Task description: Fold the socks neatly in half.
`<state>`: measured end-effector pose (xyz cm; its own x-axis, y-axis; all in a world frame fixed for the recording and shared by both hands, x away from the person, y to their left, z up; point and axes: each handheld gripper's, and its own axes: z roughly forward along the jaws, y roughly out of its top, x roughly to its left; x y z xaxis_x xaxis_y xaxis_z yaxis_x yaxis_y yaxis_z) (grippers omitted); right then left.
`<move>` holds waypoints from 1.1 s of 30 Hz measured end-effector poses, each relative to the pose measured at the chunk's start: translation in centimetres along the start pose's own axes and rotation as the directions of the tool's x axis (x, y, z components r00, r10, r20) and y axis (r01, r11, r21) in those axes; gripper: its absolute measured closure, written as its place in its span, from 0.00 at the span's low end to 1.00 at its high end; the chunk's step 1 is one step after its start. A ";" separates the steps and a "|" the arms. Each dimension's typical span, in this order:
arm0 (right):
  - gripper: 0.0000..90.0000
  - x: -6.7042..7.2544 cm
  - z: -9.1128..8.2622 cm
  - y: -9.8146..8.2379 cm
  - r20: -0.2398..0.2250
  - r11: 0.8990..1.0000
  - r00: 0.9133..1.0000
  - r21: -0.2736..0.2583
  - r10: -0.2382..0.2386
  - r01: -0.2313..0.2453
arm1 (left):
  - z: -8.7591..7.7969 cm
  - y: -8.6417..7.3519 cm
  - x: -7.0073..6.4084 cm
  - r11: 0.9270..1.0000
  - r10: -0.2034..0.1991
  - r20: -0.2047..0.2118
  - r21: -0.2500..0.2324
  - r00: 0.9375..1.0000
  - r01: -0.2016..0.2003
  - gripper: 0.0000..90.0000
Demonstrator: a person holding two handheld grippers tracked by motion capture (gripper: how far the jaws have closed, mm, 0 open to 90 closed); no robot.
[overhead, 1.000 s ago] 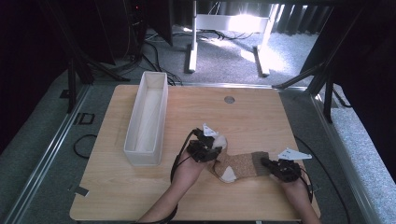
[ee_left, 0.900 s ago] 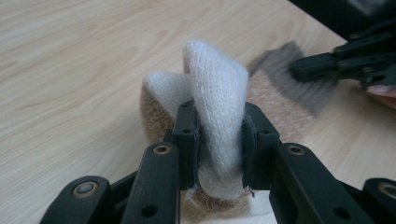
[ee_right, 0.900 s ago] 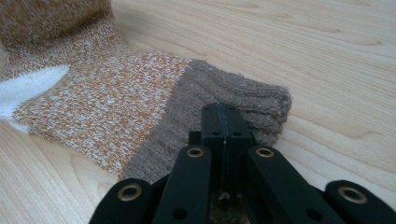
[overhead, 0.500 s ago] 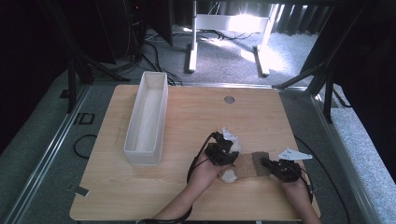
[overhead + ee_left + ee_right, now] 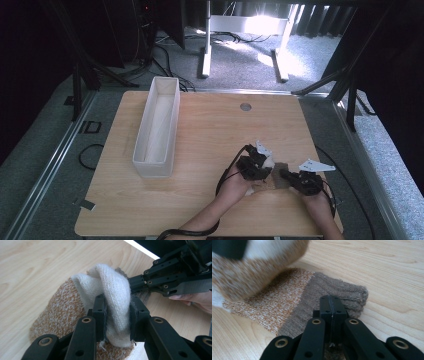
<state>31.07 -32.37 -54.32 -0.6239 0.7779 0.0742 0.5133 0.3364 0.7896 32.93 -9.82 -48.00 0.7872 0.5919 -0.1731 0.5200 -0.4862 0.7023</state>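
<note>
The table (image 5: 200, 130) is a light wood-grain panel with rounded corners and a round grommet hole (image 5: 245, 106) near its far edge; a long white open bin (image 5: 158, 125) stands on its left half, lengthwise from near to far. The surrounding floor (image 5: 240, 60) is grey carpet, crossed by black cables (image 5: 165, 47) and black stand legs (image 5: 82, 70), with a metal rail (image 5: 55, 160) running along the left side of the table. Beyond the far edge stands a white frame (image 5: 240, 30) on two feet, strong light falls on the carpet behind it, and dark curtains (image 5: 50, 35) enclose the area on the left and right.
</note>
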 end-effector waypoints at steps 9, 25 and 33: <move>1.00 -0.1 -0.1 -0.2 -0.004 1.000 1.000 -0.005 0.004 -0.004 | 2.5 0.4 -0.6 1.000 0.009 0.007 0.018 1.000 -0.009 0.80; 0.95 0.0 -0.3 0.0 -0.009 1.000 1.000 -0.008 0.012 -0.012 | 3.8 0.0 -1.0 0.999 0.034 0.029 0.040 0.999 -0.035 0.71; 0.94 0.0 -0.4 0.2 -0.016 1.000 1.000 -0.008 0.014 -0.014 | 1.4 0.4 -1.0 0.998 0.055 0.069 -0.003 0.996 -0.055 0.63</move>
<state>30.97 -32.52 -53.92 -0.6259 0.7742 0.0946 0.5171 0.3211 0.7934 32.76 -11.48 -48.49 0.8356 0.5186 -0.1814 0.4750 -0.5161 0.7128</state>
